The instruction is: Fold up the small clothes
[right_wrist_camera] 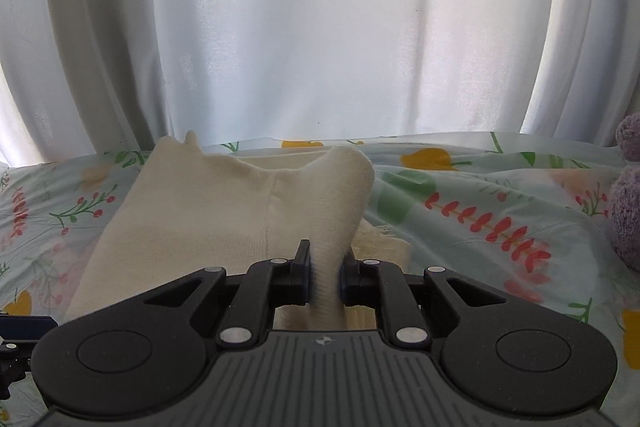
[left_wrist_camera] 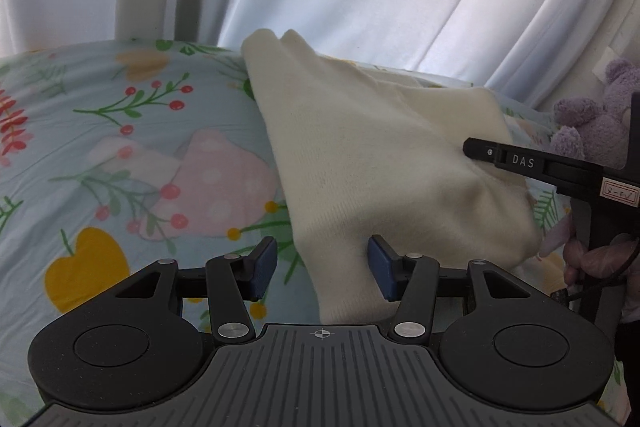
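A cream knitted garment [left_wrist_camera: 360, 163] lies on a floral bedsheet [left_wrist_camera: 120, 131]. My left gripper [left_wrist_camera: 323, 267] is open, its blue pads on either side of the garment's near edge. My right gripper [right_wrist_camera: 325, 275] is shut on a fold of the cream garment [right_wrist_camera: 192, 211] and lifts it into a ridge. The right gripper also shows in the left wrist view [left_wrist_camera: 480, 153], coming in from the right with its fingers pinching the cloth.
White curtains [right_wrist_camera: 320, 27] hang behind the bed. A purple plush toy [left_wrist_camera: 592, 115] sits at the right, also seen in the right wrist view [right_wrist_camera: 628, 211]. The floral bedsheet [right_wrist_camera: 480, 211] spreads to both sides of the garment.
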`<state>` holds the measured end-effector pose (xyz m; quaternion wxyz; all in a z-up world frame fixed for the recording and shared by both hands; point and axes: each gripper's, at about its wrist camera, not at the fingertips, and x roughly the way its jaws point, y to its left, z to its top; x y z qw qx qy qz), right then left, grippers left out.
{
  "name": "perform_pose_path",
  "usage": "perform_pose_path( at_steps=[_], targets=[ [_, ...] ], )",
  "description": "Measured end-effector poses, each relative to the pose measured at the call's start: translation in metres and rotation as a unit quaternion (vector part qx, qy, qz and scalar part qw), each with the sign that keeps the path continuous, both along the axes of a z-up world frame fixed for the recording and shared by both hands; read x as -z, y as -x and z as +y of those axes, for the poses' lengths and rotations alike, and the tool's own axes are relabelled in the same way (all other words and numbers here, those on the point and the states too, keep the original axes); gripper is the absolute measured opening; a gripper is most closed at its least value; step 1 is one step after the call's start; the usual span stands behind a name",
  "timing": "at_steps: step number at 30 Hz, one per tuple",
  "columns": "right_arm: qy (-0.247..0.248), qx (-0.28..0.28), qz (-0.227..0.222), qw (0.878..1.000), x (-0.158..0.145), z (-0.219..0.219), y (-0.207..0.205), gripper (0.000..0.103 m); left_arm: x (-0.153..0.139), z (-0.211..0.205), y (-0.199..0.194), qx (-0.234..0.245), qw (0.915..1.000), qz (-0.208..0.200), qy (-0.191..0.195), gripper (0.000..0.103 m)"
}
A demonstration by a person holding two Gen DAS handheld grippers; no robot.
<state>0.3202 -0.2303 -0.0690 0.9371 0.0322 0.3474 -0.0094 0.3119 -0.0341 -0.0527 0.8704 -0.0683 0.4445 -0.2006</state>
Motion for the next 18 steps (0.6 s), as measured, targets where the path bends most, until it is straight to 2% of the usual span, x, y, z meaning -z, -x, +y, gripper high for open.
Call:
perform_pose_path(
  at_steps=[2,3,6,9,14,16,18],
  targets=[
    [-0.008,0.004,0.021,1.0,0.011,-0.006,-0.003,0.015,0.001,-0.001,0.0,0.0,1.0,0.005,-0.002,0.056],
    [-0.014,0.01,0.024,1.0,0.013,-0.01,-0.002,0.019,0.0,0.0,0.001,0.001,1.0,0.007,-0.002,0.056],
    [-0.054,0.034,0.013,0.998,0.0,-0.026,0.015,0.029,-0.002,0.001,0.009,0.01,0.9999,0.009,-0.007,0.056],
    [-0.118,0.04,0.003,0.992,-0.008,-0.048,0.045,0.05,-0.002,0.001,0.018,0.018,0.9998,0.011,-0.005,0.055],
    [-0.262,0.024,0.036,0.964,0.007,-0.067,0.089,0.051,0.005,-0.013,0.031,0.04,0.9989,0.025,-0.005,0.056],
    [-0.291,0.008,0.041,0.956,0.013,-0.064,0.096,0.051,0.011,-0.02,0.032,0.039,0.9986,0.03,-0.021,0.056],
    [-0.277,-0.001,0.041,0.96,0.017,-0.055,0.097,0.051,0.013,-0.024,0.03,0.032,0.9987,0.032,-0.025,0.055]
  ],
)
